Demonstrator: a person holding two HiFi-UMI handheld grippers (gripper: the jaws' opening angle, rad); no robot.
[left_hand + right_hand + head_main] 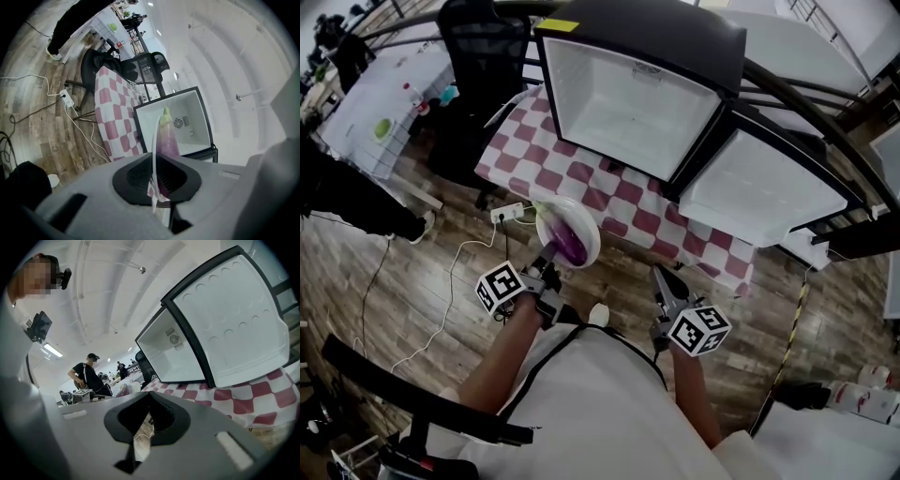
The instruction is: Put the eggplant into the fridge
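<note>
Left gripper view: eggplant [167, 138] base hidden

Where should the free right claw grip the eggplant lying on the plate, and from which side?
Take the eggplant by its purple mid-body, across its narrow width, the right claw coming down from above. It lies lengthwise in the plate, whose near rim the left claw clamps, so underside and near end look blocked; its green stem end points toward the fridge. Probably the safest hold.

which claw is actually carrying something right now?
The left claw: shut on the rim of the white plate with the eggplant on it. The right claw is shut on nothing.
</note>
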